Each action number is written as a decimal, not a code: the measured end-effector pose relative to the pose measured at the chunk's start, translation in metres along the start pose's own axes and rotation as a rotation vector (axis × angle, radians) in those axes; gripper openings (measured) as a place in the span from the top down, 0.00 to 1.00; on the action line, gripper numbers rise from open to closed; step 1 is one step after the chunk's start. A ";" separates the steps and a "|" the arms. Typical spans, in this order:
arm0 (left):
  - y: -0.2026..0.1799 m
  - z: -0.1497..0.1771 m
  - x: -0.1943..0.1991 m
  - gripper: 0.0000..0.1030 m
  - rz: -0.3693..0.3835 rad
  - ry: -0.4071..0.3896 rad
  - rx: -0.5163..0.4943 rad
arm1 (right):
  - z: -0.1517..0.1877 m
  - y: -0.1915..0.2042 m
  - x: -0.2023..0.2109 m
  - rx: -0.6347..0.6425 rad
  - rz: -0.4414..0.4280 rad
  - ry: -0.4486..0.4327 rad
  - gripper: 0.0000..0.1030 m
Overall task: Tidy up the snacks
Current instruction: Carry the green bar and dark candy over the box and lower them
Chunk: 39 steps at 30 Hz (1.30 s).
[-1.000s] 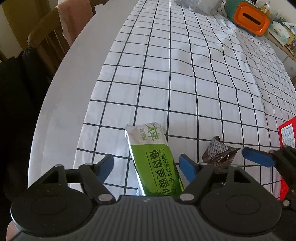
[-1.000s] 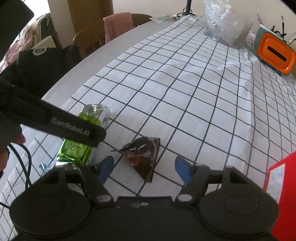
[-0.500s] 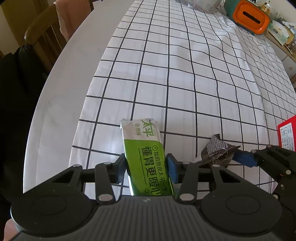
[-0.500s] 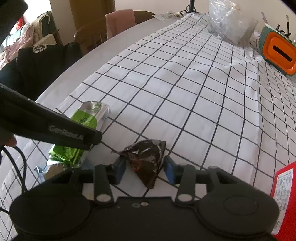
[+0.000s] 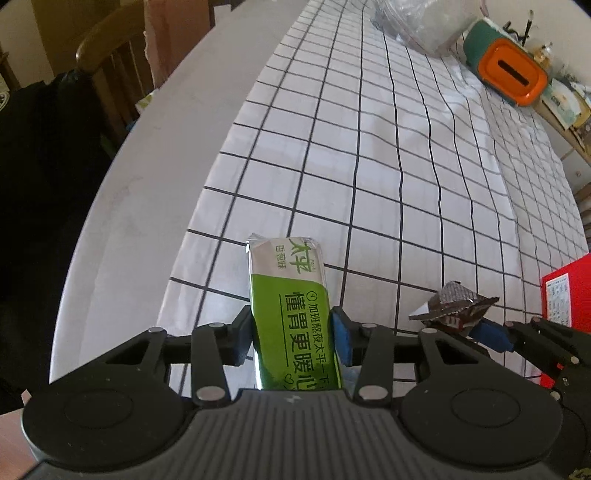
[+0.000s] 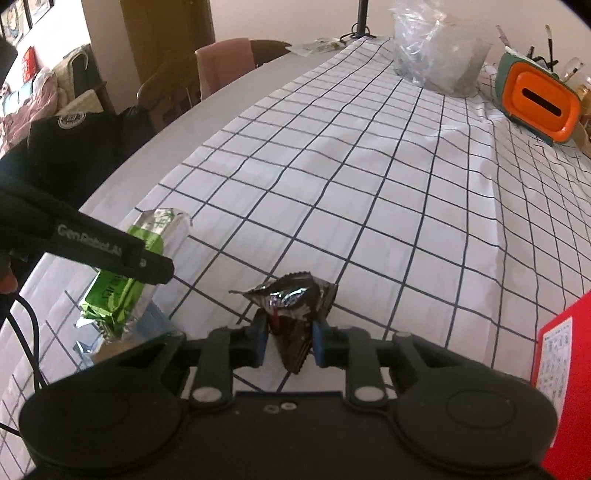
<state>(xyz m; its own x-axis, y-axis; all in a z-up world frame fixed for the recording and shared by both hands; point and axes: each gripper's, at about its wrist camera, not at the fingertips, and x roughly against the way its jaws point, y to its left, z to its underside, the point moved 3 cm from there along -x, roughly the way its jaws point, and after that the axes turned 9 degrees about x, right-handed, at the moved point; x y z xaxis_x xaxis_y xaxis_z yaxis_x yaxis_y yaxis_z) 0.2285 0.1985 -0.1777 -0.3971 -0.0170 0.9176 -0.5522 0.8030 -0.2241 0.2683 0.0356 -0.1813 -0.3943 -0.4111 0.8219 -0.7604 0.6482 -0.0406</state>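
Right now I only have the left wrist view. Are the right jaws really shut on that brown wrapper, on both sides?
Observer: Yes. In the right wrist view both blue pads of the right gripper press on the brown wrapper, and its narrow tip sticks out behind them.
Operator: Is there anything past the clear plastic bag at the far end?
Observer: A black pole stands at the table's far edge, just left of the clear plastic bag.
Operator: And what about the green packet's near end, hidden under my camera?
Observer: The green packet ends in a crinkled foil seal.
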 end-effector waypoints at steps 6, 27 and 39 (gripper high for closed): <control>0.007 0.001 0.025 0.58 0.015 -0.024 0.026 | 0.004 0.001 0.025 -0.026 -0.009 -0.013 0.78; -0.033 0.048 0.138 0.58 0.097 -0.113 -0.020 | 0.044 -0.039 0.163 -0.101 -0.046 -0.133 0.78; -0.126 0.076 0.164 0.58 0.183 -0.146 -0.091 | 0.088 -0.110 0.213 -0.159 0.011 -0.175 0.78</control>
<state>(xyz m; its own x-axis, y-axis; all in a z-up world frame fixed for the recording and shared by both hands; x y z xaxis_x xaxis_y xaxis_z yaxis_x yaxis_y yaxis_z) 0.1773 0.0492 -0.0239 -0.5900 0.0531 0.8056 -0.3958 0.8507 -0.3459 0.2224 -0.1796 -0.0521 -0.4960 -0.4992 0.7105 -0.6701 0.7404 0.0525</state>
